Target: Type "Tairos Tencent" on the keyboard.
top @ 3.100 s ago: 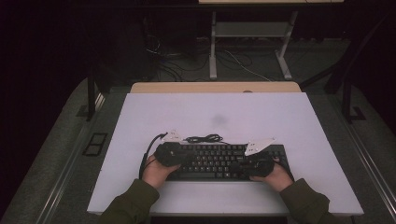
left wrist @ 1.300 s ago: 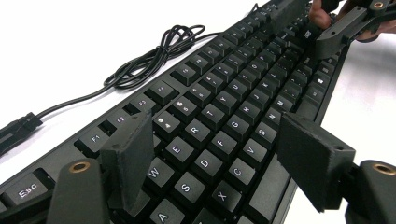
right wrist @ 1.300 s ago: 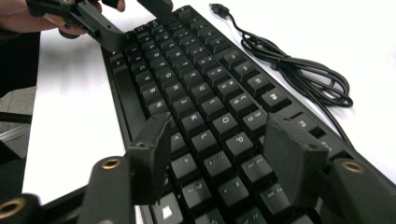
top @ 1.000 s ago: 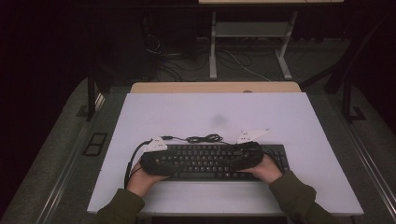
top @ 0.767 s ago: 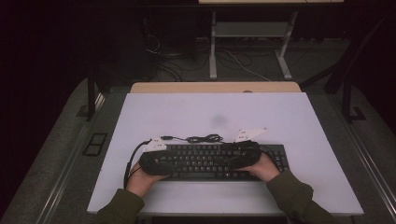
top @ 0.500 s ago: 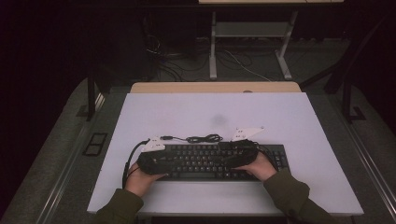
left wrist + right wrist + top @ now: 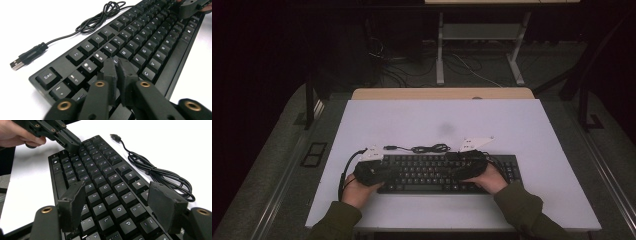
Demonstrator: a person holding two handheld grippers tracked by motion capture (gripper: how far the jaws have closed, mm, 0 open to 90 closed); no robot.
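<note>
here my left tool [image 7: 117, 72] is clenched: its jaws have just been closing and now stand tight together with nothing between them, the tips down on the keys near the e and r at the 9 o'clock end of the keyboard [image 7: 442, 172]. my right tool [image 7: 120, 202] is released, its jaws standing wide apart over the keys around j, k, o and p, with nothing gripped between them. in the high view both tools lie over the keyboard, the left one [image 7: 371, 171] at its 9 o'clock end and the right one [image 7: 468, 165] toward its 3 o'clock side, with my hands behind them and green sleeves [image 7: 517, 207] coming in from 6 o'clock.

the keyboard lies flat on the white desk [image 7: 522, 125], near the desk's 6 o'clock edge. its black cable [image 7: 429, 148] lies in a loose coil just beyond the keyboard at 12 o'clock, touching the desk, and ends in a usb plug [image 7: 15, 64] lying free on the desk toward 10 o'clock. nothing stands between either tool and the keys. the far half of the desk carries a faint grey smudge [image 7: 447, 127]. past the desk's 12 o'clock edge a strip of bare wood [image 7: 437, 93] shows, then a dark floor with the legs of a stand [image 7: 440, 55] and loose wires [image 7: 472, 70].

readable writing is on the keycaps: esc, f1, f2, f3 along the top row, then letters such as r, t, f, g, c in the left tool view, and u, j, k, l, o, p in the right tool view. i can make out no brand name.
</note>
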